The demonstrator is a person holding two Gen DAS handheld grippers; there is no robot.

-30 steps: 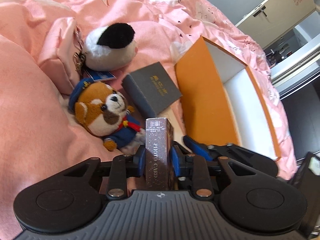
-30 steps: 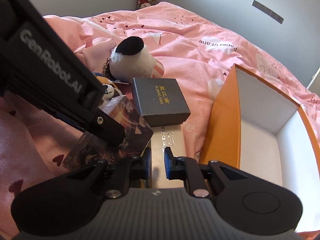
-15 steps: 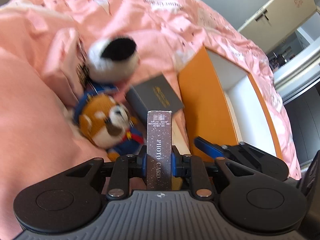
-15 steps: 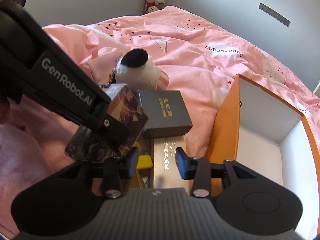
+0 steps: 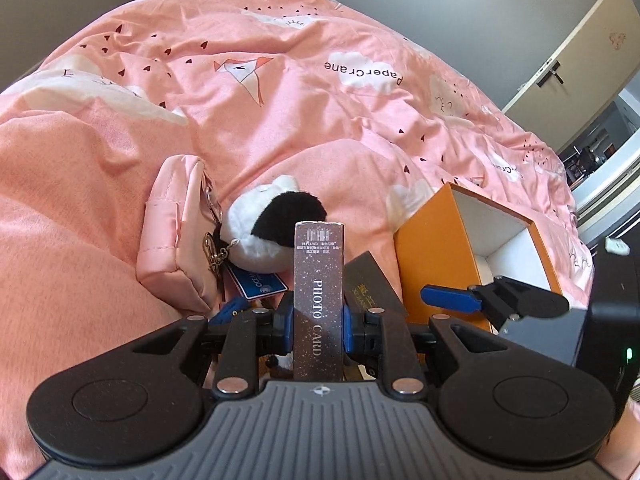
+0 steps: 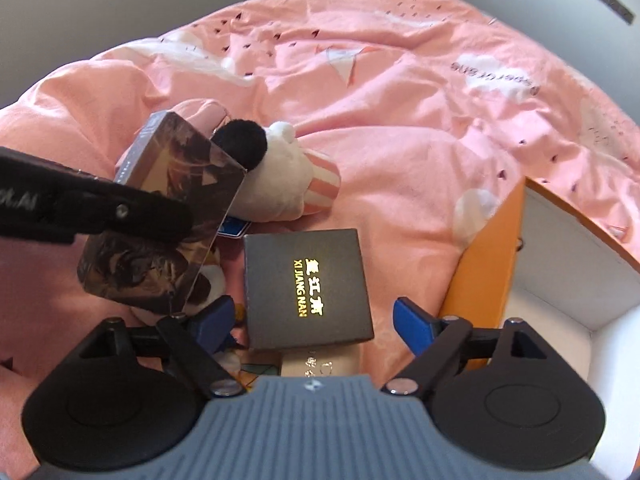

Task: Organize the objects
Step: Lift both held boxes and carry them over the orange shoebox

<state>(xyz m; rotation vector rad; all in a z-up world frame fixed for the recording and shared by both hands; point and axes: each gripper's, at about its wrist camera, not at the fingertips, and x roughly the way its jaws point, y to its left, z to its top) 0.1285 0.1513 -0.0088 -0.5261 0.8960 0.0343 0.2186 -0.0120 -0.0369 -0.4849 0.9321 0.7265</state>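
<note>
Our left gripper (image 5: 318, 328) clamps the card box (image 5: 319, 300), held upright above the toys on the bed (image 5: 280, 92). Our right gripper (image 6: 314, 320) is opening, nothing between its jaws, above the dark box (image 6: 306, 288). We should carry the card box level to the orange box (image 5: 436, 264) at the bed's right edge and lower it inside before we release.

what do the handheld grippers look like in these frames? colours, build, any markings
Both match: ribbed grey housing with a small logo, two round black discs either side, black linkage arms with silver pivot screws, blue pads on the fingers. Left gripper, right gripper. The left one's black side carries white lettering, mostly cut off. No cables, hands or sleeves show.
</note>
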